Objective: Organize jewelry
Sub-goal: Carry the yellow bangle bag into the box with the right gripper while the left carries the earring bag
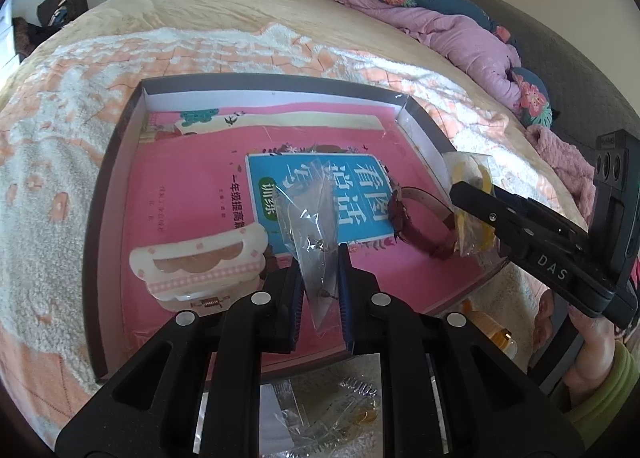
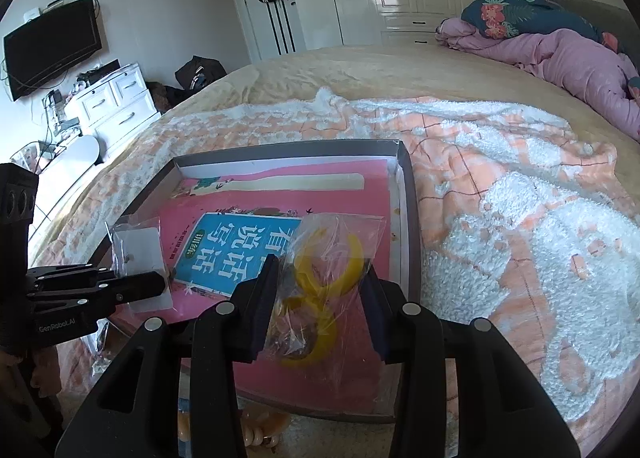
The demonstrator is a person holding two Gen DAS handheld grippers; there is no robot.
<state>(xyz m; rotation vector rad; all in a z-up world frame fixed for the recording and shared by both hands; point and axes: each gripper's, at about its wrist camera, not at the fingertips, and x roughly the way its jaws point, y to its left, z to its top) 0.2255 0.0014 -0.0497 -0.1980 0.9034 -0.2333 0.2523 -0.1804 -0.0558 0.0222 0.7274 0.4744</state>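
A shallow grey box [image 1: 102,194] lies on the bed with a pink book [image 1: 188,186] inside it. My left gripper [image 1: 320,278] is shut on a small clear bag with a tiny piece of jewelry [image 1: 316,234], held above the box's near side. My right gripper [image 2: 320,290] is shut on a clear bag with yellow bangles [image 2: 320,278], held over the box's right part; it shows at the right in the left wrist view [image 1: 472,198]. A cream and pink hair claw [image 1: 200,262] and a dark red flower hair band [image 1: 416,230] lie in the box.
More clear bags with jewelry [image 1: 340,406] lie on the blanket below the box's near edge. A bead bracelet [image 2: 260,434] lies near there too. A pink quilt and floral pillow [image 2: 560,42] lie at the far right. The peach and white blanket [image 2: 520,218] surrounds the box.
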